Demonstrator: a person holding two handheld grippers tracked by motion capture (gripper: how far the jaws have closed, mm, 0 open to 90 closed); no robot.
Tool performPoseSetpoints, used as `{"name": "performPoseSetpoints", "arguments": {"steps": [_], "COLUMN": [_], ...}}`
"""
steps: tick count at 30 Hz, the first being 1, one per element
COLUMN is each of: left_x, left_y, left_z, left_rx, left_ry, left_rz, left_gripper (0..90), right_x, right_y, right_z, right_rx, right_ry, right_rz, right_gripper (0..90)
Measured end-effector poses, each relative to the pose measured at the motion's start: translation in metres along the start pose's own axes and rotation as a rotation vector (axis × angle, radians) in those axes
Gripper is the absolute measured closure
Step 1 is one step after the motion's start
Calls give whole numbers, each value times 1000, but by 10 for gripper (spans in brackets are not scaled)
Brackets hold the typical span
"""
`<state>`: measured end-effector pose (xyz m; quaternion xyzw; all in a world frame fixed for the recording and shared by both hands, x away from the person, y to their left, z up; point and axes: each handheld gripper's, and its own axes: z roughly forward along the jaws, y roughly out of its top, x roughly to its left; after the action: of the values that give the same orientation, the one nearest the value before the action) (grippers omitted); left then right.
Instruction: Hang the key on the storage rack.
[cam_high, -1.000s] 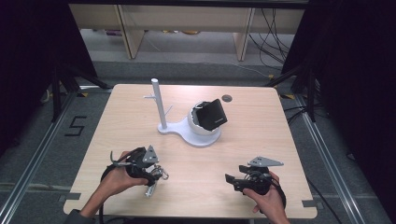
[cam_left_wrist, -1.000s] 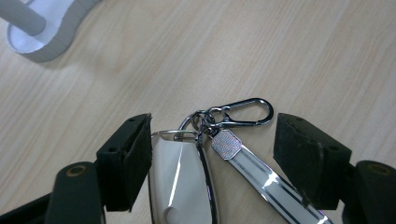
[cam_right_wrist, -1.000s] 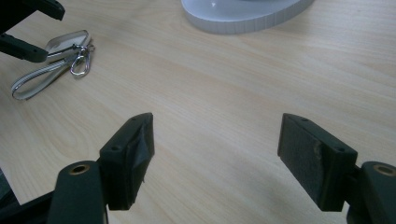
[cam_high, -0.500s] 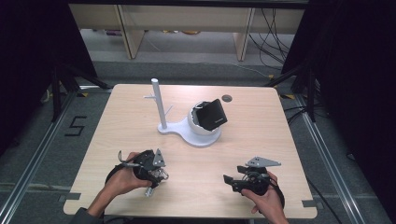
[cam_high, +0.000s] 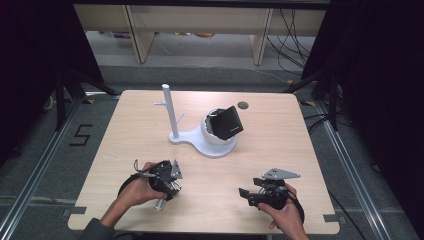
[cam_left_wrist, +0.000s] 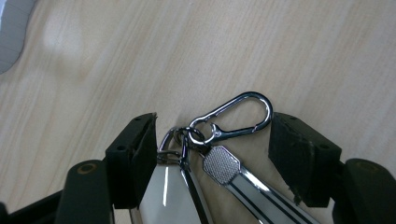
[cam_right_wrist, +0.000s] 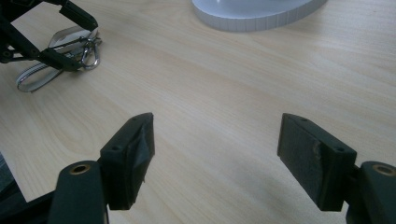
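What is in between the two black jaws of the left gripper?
A shiny silver metal keychain with a carabiner clip lies on the pale wooden table between the open jaws of the left gripper, seen in the left gripper view.

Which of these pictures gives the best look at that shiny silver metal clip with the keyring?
The left gripper view: the shiny silver metal clip lies close up between open jaws. The right gripper view shows it small and far off; in the high view it is mostly hidden by the left gripper.

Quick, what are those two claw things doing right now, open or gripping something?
Left gripper: open, jaws either side of a keychain on the table, not clamped.
Right gripper: open, holding nothing.
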<state>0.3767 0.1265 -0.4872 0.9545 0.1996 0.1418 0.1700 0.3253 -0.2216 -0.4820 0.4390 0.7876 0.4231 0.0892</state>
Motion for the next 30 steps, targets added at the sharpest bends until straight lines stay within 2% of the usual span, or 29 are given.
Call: {"name": "performPoseSetpoints", "arguments": {"steps": [4,5,6,7,8,9,10,12,13,14,15,16,17,18,19,20,21,22,25,26,29,30], "left_x": [4,7,8,11,12,14,15,18,19,20,22,23,24,24,24,25,25,23,24,24,23,21], "left_y": [4,5,5,6,6,6,6,4,4,3,3,3,4,4,5,7,9,10,16,18,26,28], "left_z": [3,3,4,4,3,4,4,3,3,2,2,3,3,3,3,3,3,4,4,5,6,7], "left_rx": [-5,-3,0,4,10,11,13,22,22,27,39,46,47,64,73,88,104,107,161,177,234,261], "left_ry": [2,-5,-10,-15,-24,-19,-24,-47,-52,-60,-68,-92,-101,-113,-116,-118,-117,-115,-120,-122,-118,-115], "left_rz": [-28,-27,-54,-49,-61,-46,-57,-81,-90,-93,-72,-86,-87,-104,-101,-83,-75,-89,-55,-50,-9,10], "left_gripper": [334,344,359,398,398,445,466,486,506,530,547,584,584,595,608,614,623,631,644,650,659,668], "right_x": [0,3,3,3,3,2,3,3,0,1,1,1,1,1,1,3,3,1,1,4,4,3], "right_y": [0,-1,-1,-1,-1,-1,-1,-1,0,0,0,0,0,-1,0,-1,-1,-1,0,-1,-1,-1], "right_z": [0,1,1,1,1,1,1,1,1,1,1,1,1,3,2,3,3,2,2,3,3,2], "right_rx": [0,3,1,3,3,-4,0,-1,-2,4,8,7,7,2,7,1,1,6,6,0,4,16], "right_ry": [0,15,14,16,16,10,14,15,2,4,8,-4,-4,13,-4,12,12,-1,-1,20,27,12], "right_rz": [0,36,37,39,39,28,34,34,-5,-1,-2,-11,-11,-7,-9,19,17,-10,-9,19,24,7], "right_gripper": [285,285,285,285,285,285,285,285,285,285,285,285,285,285,285,285,286,286,286,286,286,286]}}
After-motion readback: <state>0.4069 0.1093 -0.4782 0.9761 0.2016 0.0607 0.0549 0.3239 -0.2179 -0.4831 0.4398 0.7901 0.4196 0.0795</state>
